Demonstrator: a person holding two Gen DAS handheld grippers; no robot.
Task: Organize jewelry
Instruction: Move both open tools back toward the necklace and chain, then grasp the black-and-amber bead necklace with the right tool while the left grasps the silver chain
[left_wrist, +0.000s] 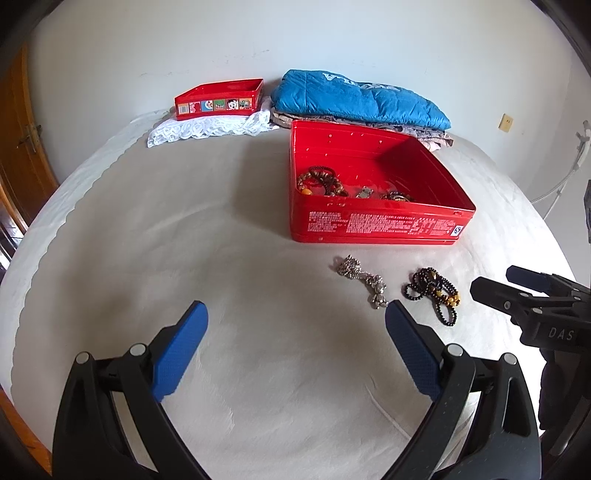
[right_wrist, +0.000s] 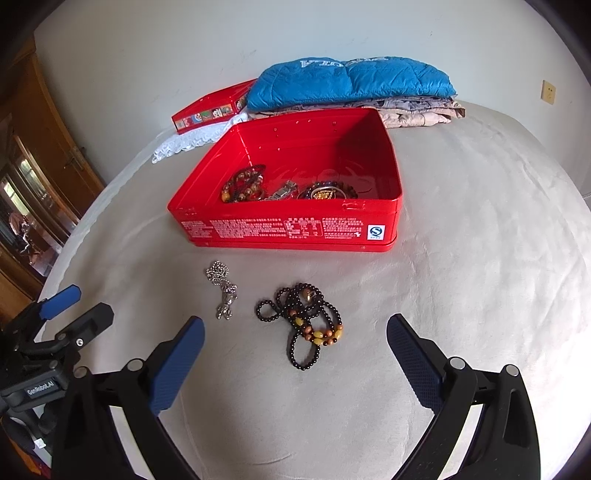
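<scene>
**Clearing the last loose pieces into the tin**

Hovering low over the pale bedcover (right_wrist: 461, 229), the right gripper (right_wrist: 295, 328) has its jaws spread wide and holds nothing. Just ahead of it, between the blue pads and slightly toward the left pad, lies the black bead strand (right_wrist: 303, 325) with its amber and brown beads, tangled in loops. Further left of that, just beyond the left pad's tip, is the silver chain (right_wrist: 221, 291) with a small figure pendant. The left gripper (left_wrist: 295, 321) is also wide open and empty; the chain sits just off its right fingertip.

Beyond both pieces stands the open red tin (right_wrist: 288, 229), several bracelets already inside. Farther back: its lid (right_wrist: 207, 110) on white lace (right_wrist: 184, 142), and folded clothes (right_wrist: 351, 83) against the wall.

Judgement: sorting is mostly done, two items left. Next move likely calls for lowering onto the bead strand and pinching a bunched section, since loose loops may trail or snag on the tin's rim.
</scene>
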